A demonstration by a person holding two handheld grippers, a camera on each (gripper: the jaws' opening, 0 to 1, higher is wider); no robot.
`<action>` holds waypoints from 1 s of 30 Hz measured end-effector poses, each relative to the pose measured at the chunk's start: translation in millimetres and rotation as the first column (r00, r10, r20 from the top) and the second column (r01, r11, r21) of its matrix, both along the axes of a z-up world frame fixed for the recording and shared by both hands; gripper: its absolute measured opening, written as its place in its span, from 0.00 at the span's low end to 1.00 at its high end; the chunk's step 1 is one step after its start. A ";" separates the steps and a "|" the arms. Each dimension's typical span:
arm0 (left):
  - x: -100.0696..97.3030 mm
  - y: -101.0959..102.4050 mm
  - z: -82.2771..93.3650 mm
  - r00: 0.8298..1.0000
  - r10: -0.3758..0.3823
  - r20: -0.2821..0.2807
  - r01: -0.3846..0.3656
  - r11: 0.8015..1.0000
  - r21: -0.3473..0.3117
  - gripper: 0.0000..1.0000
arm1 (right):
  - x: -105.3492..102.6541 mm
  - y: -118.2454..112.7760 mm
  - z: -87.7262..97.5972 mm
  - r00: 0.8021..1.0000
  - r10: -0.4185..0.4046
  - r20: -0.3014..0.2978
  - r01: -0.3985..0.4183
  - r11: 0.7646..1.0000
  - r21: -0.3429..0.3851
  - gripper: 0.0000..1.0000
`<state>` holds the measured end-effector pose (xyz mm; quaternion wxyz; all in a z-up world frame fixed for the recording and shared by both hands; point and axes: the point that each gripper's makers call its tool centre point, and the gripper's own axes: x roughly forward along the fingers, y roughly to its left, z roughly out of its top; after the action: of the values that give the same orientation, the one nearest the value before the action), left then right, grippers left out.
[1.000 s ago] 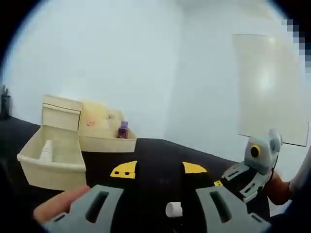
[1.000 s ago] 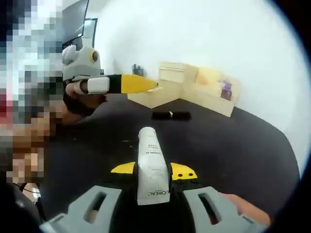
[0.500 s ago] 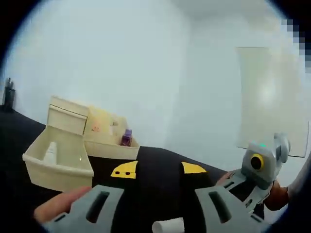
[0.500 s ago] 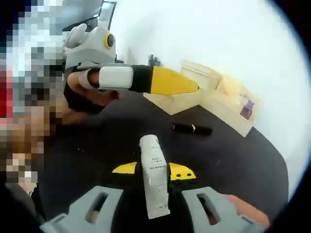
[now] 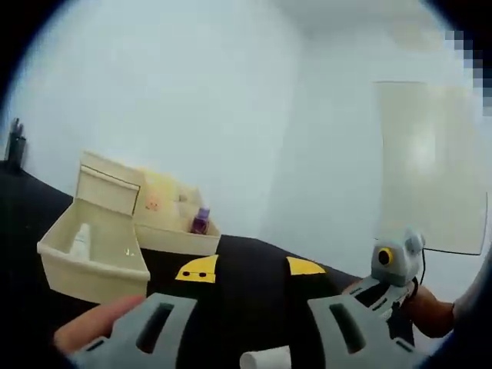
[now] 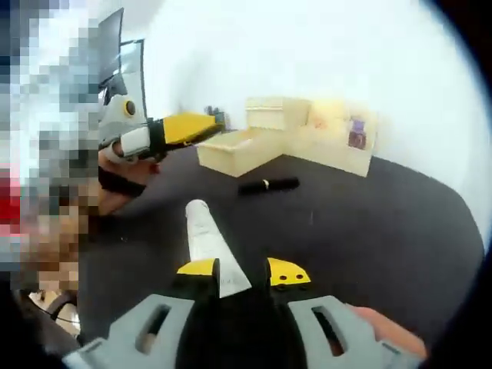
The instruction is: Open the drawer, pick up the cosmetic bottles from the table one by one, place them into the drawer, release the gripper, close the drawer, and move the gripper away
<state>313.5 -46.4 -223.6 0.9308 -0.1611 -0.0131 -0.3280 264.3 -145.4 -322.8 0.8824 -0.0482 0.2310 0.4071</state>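
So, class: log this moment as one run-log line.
drawer: open, holds one white bottle | right gripper: shut on white tube | left gripper: open | black tube: on table

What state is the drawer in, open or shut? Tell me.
Open. The drawer is pulled out from its cabinet, its inside showing, with a white bottle lying in it.

My right claw (image 6: 244, 271) has grey bodies, black jaws with yellow tips; left claw (image 5: 252, 267) matches, grey with yellow tips.
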 end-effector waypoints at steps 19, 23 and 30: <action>3.4 5.1 -1.4 1.000 0.012 -0.008 -0.012 1.000 0.000 0.27 | -43.0 35.0 -2.9 0.989 0.139 -0.047 -0.138 0.990 0.035 0.16; 4.8 8.0 0.6 1.000 0.016 -0.007 -0.016 1.000 -0.007 0.27 | -47.7 49.1 -3.9 0.985 0.170 -0.039 -0.169 0.985 0.026 0.16; 5.8 10.5 0.8 1.000 0.026 -0.011 -0.026 1.000 -0.016 0.27 | -50.7 74.9 -5.3 0.976 0.218 -0.026 -0.217 0.976 0.025 0.16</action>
<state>319.2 -35.9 -222.8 0.9337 -0.1703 -0.0129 -0.3148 213.6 -70.4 -328.1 0.8296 -0.0578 0.2323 0.5044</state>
